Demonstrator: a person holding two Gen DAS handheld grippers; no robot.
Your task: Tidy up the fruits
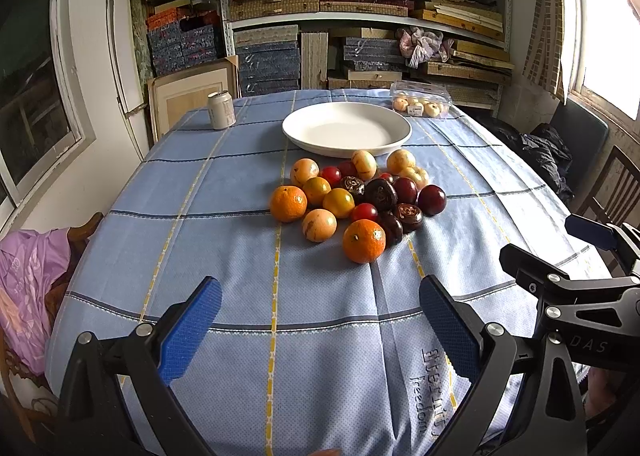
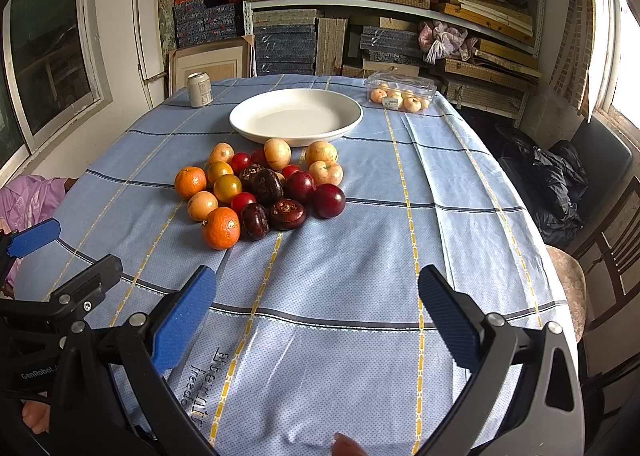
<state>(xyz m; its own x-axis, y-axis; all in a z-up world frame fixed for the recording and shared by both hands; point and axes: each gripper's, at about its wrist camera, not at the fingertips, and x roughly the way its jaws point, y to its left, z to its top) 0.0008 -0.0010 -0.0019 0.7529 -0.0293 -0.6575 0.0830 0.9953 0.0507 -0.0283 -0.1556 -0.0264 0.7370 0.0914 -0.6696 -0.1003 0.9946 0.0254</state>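
Behind the heap of fruit (image 1: pixel 352 201) on the blue checked tablecloth (image 1: pixel 224 223) sits a wide white plate (image 1: pixel 346 128), with nothing in it; the nearest pale fruits lie just beside its front rim. Farther back, at the table's right corner, a clear plastic box (image 2: pixel 400 89) holds several small pale round fruits, and a drink can (image 1: pixel 221 109) stands upright at the left. Both the left gripper (image 1: pixel 320 320) and right gripper (image 2: pixel 316 308) hang over bare cloth near the table's front edge, fingers spread wide and grasping nothing, well apart from the heap. Dark fruits in the middle partly hide one another, so perhaps some more lie unseen.
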